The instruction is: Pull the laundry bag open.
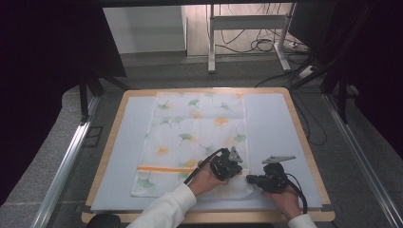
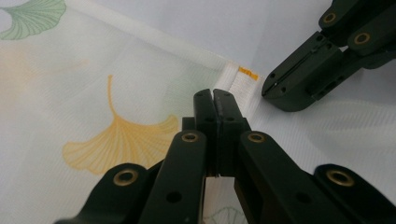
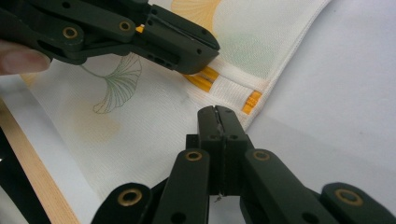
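Cloth (image 1: 197,137), white with ginkgo leaves and orange stripe, seemingly semi-sheer.

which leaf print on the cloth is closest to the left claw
The large yellow ginkgo leaf, lying just left of the shut left claw in its own view. The green leaf lies far off at the top corner of that view.

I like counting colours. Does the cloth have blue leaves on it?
No, the cloth on the table has green and orange leaves.
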A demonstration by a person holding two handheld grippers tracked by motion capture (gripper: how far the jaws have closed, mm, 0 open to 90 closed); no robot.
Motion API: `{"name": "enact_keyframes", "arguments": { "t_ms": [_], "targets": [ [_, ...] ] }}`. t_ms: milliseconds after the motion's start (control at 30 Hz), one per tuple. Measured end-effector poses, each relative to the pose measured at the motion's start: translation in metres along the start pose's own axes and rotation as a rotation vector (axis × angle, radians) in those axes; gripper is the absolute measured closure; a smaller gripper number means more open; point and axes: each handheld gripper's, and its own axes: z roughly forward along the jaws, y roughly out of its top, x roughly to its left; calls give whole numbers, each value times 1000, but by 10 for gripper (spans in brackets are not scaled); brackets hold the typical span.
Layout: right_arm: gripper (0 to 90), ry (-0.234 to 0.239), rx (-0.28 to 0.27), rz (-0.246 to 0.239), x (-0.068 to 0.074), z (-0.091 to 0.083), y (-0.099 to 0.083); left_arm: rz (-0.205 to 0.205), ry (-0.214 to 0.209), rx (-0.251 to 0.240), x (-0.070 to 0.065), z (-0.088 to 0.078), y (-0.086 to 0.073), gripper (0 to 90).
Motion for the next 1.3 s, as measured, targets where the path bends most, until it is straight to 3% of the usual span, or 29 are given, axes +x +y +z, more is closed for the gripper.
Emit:
{"name": "enact_keyframes", "arguments": {
  "t_ms": [567, 800, 1167, 1300],
  "targets": [
    [899, -19, 0, -35, 3, 0, 0, -6, 1, -12, 3, -6, -8, 900],
    [899, -16, 4, -24, 2, 0, 0, 11, 19, -2, 2, -7, -8, 900],
    [899, -24, 4, -31, 3, 0, 1, -1, 23, 2, 4, -9, -11, 900],
    [897, -31, 3, -58, 6, 2, 3, -4, 14, -3, 5, -7, -11, 900]
  ]
}}
